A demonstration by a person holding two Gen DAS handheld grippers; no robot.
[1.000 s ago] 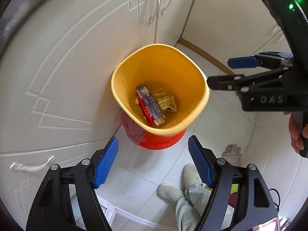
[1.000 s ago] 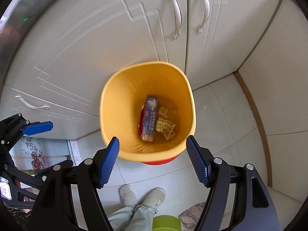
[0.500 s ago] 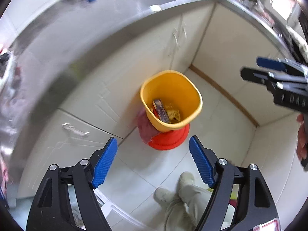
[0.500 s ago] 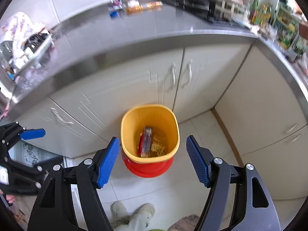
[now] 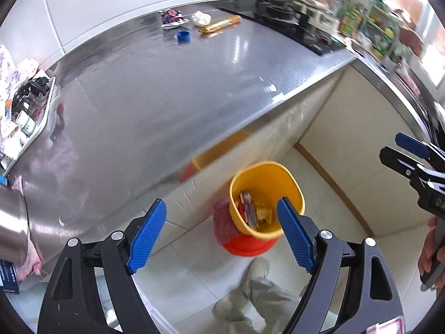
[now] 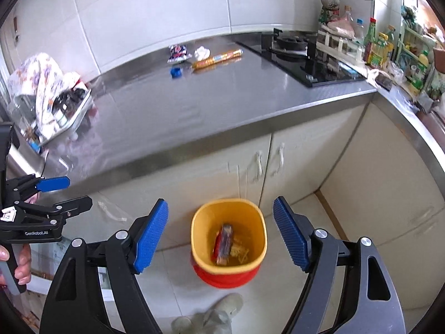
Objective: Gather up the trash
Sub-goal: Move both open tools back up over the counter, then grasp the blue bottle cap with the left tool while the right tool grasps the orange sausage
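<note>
Both grippers, left [image 5: 221, 236] and right [image 6: 221, 236], hung empty above the yellow bin [image 6: 228, 239] on the floor, left fingers opening, right fingers spread; remaining wrappers [image 6: 218, 55] lay far back on the steel table [image 6: 194, 105], needing a long, level reach.

Smear across the counter edge [image 5: 217, 150] in the left view, cupboard handles lost in it. Right gripper [image 5: 411, 161] is cut by the frame edge, jaws unreadable there. Bin [image 6: 194, 239] contents too small to name; its red base [image 6: 225, 278] half hidden. Shoes [image 6: 211, 317] clipped at the bottom.
</note>
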